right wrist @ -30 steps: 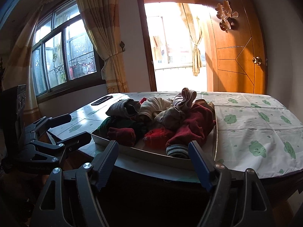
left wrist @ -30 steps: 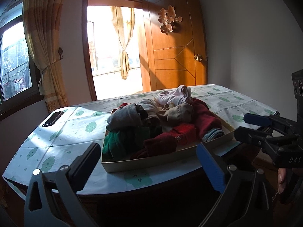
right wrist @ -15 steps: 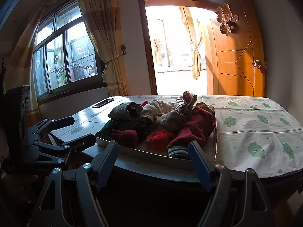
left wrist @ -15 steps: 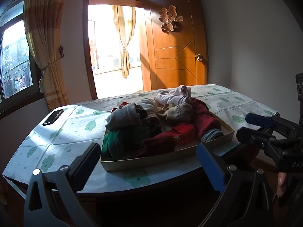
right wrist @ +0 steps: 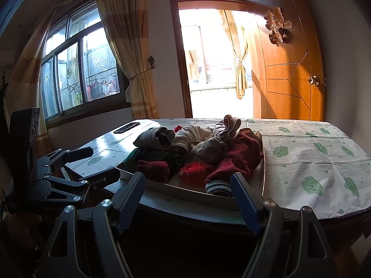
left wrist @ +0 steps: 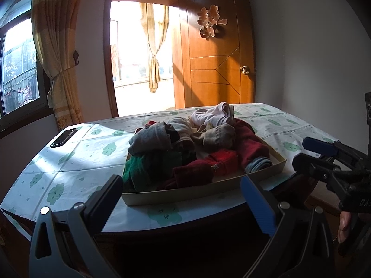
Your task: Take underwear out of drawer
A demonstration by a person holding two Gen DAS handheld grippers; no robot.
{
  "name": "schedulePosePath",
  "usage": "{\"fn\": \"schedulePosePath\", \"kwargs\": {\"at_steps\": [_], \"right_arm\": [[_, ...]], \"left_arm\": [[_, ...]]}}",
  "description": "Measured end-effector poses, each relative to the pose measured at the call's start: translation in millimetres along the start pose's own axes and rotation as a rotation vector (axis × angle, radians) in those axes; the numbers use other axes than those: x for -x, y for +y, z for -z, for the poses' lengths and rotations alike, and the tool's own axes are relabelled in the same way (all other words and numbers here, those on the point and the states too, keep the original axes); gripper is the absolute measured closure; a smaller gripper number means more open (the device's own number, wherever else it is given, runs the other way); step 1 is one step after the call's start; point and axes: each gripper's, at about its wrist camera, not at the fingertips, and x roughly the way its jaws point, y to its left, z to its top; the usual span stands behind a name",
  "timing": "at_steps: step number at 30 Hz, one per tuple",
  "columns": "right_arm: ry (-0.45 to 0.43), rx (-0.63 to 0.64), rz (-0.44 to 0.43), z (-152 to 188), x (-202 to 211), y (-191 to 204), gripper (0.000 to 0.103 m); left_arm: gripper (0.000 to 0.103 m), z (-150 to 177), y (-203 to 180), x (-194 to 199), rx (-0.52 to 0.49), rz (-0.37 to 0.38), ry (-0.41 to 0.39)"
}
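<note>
A shallow cream drawer (left wrist: 185, 194) (right wrist: 185, 192) lies on the table, heaped with folded underwear and socks. The heap holds a grey piece (left wrist: 150, 139), a pale pink piece (left wrist: 215, 114), a green piece (left wrist: 143, 169) and dark red pieces (left wrist: 250, 143). In the left wrist view my left gripper (left wrist: 180, 181) hangs open just short of the drawer's near wall, with nothing between its fingers. In the right wrist view my right gripper (right wrist: 186, 179) is open too, near the drawer's corner by a striped roll (right wrist: 218, 188). Each gripper appears in the other's view: right gripper (left wrist: 305, 153), left gripper (right wrist: 102, 162).
The table wears a white cloth with green prints (right wrist: 313, 162). A dark phone (left wrist: 63, 137) lies on its far left part. Behind stand an open wooden door (left wrist: 220, 69), a bright doorway and a curtained window (right wrist: 81, 76). A person's fingers (left wrist: 344, 224) show at the right edge.
</note>
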Motion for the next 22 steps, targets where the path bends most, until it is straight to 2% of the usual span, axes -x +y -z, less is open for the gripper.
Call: {"fn": "schedulePosePath", "kwargs": {"at_steps": [8,22], "right_arm": [[-0.001,0.003,0.001,0.8,0.9,1.4,0.025],[0.011,0.006,-0.008,6.1,0.1,2.5,0.025]], "left_arm": [[0.000,1.5,4.0,-5.5,0.037,0.021,0.034],[0.000,4.9,-0.2,0.0,0.015,0.020,0.001]]}}
